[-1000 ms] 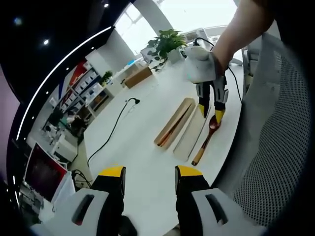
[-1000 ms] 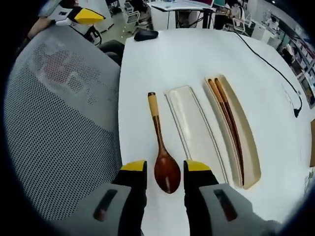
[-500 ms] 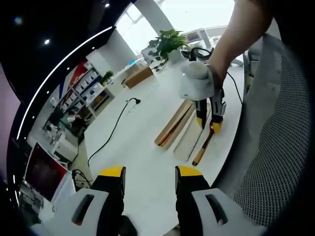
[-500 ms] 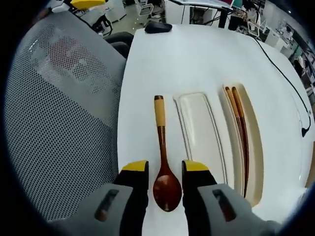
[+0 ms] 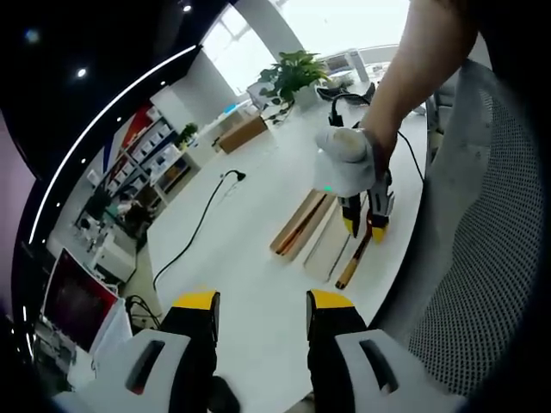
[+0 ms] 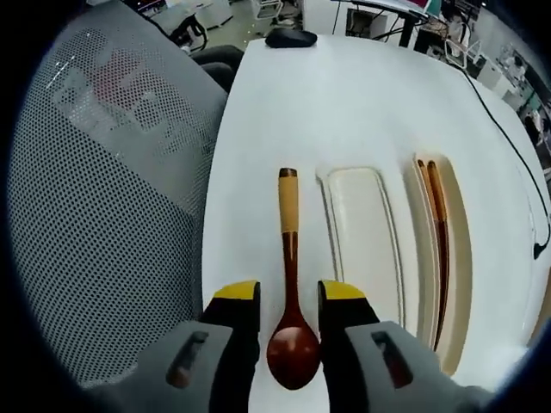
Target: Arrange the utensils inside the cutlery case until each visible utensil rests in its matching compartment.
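Right tongs are low over the tabletop, jaws apart, and the spoon lies right between them. Its dark bowl sits in the gap between the yellow tips; whether the tips touch it is hard to tell. The handle runs straight ahead, away from the tongs, ending in a pale grip with a dark cap. Just to the right of the spoon lies the cream tray, lengthwise and bare. Further right again is the case, with the chopsticks lying along it. Left of the tongs, a mesh chair presses up against the tabletop edge. Far ahead, a dark mouse sits on the tabletop.

Left tongs hang back, jaws apart, gripping nothing. Well ahead of them, the right tongs show under a gloved hand, down over the spoon. Beside it lie the tray and case. A black cable trails across the tabletop on the left, and a plant stands at the far end.
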`<state>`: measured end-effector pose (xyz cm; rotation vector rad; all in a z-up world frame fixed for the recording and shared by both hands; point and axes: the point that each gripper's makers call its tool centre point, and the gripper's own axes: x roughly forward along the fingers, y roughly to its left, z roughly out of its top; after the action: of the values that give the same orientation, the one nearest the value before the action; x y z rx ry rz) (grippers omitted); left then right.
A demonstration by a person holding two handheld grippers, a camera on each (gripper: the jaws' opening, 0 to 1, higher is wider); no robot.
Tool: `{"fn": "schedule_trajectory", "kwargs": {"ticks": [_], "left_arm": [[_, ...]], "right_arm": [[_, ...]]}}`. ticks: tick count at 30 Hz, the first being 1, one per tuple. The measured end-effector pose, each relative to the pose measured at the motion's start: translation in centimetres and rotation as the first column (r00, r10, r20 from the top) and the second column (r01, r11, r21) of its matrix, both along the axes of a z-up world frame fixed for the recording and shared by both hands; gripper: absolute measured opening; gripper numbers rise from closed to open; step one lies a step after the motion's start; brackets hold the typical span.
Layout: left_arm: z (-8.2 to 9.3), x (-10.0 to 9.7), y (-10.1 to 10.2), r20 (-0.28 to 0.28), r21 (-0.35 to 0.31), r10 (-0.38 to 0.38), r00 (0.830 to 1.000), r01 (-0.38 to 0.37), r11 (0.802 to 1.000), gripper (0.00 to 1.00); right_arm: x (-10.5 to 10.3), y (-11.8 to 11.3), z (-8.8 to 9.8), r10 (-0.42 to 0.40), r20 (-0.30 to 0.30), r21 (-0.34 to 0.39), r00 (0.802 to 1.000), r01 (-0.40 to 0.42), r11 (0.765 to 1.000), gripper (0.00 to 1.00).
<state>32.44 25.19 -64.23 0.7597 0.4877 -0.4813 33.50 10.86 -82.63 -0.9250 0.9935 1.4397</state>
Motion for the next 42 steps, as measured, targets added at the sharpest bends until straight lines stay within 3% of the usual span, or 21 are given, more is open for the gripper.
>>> {"fn": "schedule_trajectory", "kwargs": {"ticks": [9,15,22,27,31,42], "left_arm": [[-0.1,0.0,0.0,-0.004,-0.003,-0.001,1.0,0.001,1.0,0.41],[-0.1,0.0,-0.1,-0.005,-0.001,-0.002,1.0,0.002,1.0,0.41],[-0.2,-0.1,-0.1,-0.009,0.003,-0.004,1.0,0.004,1.0,0.41],[-0.2,0.0,-0.1,-0.011,0.002,-0.003,1.0,0.003,1.0,0.41],[-0.3,-0.1,0.0,-0.015,0.006,-0.003,1.0,0.003,1.0,0.41],[-0.4,-0.1,-0.1,-0.021,0.012,-0.005,1.0,0.006,1.0,0.41]], "right_arm": [[0.4,0.2,-0.3,-0.004,0.019,-0.017,1.0,0.004,1.0,0.21],[0.7,0.4,-0.5,0.025,0.081,-0.028,0.996,-0.023,0.999,0.16],[1.0,0.4,-0.5,-0.036,0.066,0.014,0.997,0.035,0.999,0.14],[1.0,0.5,-0.5,-0.03,0.068,0.025,0.997,0.028,0.999,0.11],[1.3,0.3,-0.6,-0.061,0.057,0.04,0.996,0.059,0.997,0.02],[1.0,0.4,-0.5,-0.056,0.068,0.039,0.996,0.054,0.998,0.01]]}}
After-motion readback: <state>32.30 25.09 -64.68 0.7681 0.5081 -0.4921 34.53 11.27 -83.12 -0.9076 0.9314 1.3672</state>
